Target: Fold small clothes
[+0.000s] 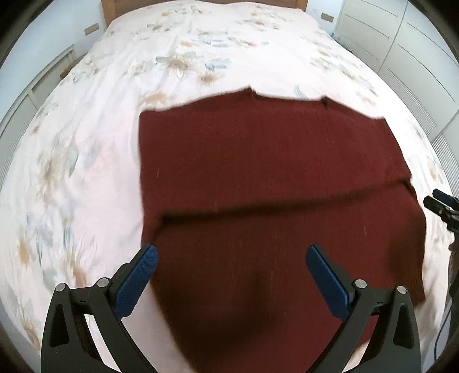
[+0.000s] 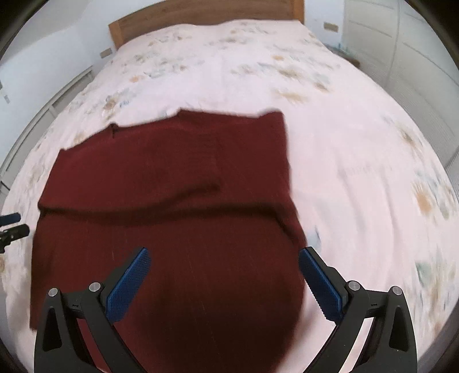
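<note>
A dark red knitted garment (image 1: 269,160) lies flat on the bed, with one fold line running across its width. It also shows in the right wrist view (image 2: 172,160). My left gripper (image 1: 231,252) is open and empty, above the garment's near left part. My right gripper (image 2: 223,254) is open and empty, above the garment's near right part. The right gripper's tips show at the right edge of the left wrist view (image 1: 440,200). The left gripper's tips show at the left edge of the right wrist view (image 2: 11,223).
The bed has a pale floral cover (image 1: 86,143) and a wooden headboard (image 2: 200,17) at the far end. White wardrobe doors (image 1: 401,43) stand along the right side. A white low unit (image 1: 37,86) runs along the left.
</note>
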Demonstrator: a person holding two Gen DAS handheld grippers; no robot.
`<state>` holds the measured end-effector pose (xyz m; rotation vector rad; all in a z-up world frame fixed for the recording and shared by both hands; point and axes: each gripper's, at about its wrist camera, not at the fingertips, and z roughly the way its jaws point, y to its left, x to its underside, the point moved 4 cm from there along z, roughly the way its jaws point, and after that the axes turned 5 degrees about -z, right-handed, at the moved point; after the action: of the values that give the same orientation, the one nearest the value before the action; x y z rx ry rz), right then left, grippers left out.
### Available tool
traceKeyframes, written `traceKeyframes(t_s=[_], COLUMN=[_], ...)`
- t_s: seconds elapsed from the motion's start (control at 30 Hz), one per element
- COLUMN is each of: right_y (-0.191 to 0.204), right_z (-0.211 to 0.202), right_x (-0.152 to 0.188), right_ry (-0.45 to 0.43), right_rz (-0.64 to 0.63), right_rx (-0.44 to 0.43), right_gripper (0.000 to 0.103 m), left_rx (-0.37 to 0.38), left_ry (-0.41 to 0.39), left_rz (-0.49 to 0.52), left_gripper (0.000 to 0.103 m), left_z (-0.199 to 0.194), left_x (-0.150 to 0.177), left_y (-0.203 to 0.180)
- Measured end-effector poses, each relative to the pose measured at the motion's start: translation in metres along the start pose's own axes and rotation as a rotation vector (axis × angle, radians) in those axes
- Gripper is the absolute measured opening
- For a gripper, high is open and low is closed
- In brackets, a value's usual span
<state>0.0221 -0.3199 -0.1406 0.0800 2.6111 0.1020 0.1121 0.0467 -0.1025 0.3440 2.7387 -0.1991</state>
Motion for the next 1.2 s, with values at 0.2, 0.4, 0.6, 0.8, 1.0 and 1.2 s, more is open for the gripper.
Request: traceKeyframes(t_s=[0.2,0.4,0.6,0.8,1.0,1.2], right_y=[-0.021,-0.025,-0.02,-0.011,-0.007,-0.01], right_z=[0.001,-0.007,0.0,0.003,0.001,-0.011], right_x=[0.065,0.118,0.144,0.149,0.148,0.141], right_ry=[0.109,0.154,0.211,0.265,0.303,0.289], right_rz=[0.067,0.109,0.101,0.067,0.109,0.095], right_rx=[0.012,0.004,-0.014,-0.028,-0.141,-0.177], right_gripper=[0.103,0.103,0.102,0.084,0.032,0.015], left_rx=[-0.063,-0.038,-0.016,-0.026,0.023,0.109], left_ry=[0.057,0.121,0.194,0.197,0.192,0.196], left_rz=[-0.052,-0.12,-0.092,-0.034,-0.025,-0.044], left_gripper=[0.102,0.102,0.102,0.095,0.038,0.01], left_z=[0.004,0.007,0.026,0.04,0.034,0.02], left_x=[0.064,0.107,0.133,0.146,0.142,0.132], left_y=[0.013,0.021,-0.002,-0.026,-0.038,-0.046])
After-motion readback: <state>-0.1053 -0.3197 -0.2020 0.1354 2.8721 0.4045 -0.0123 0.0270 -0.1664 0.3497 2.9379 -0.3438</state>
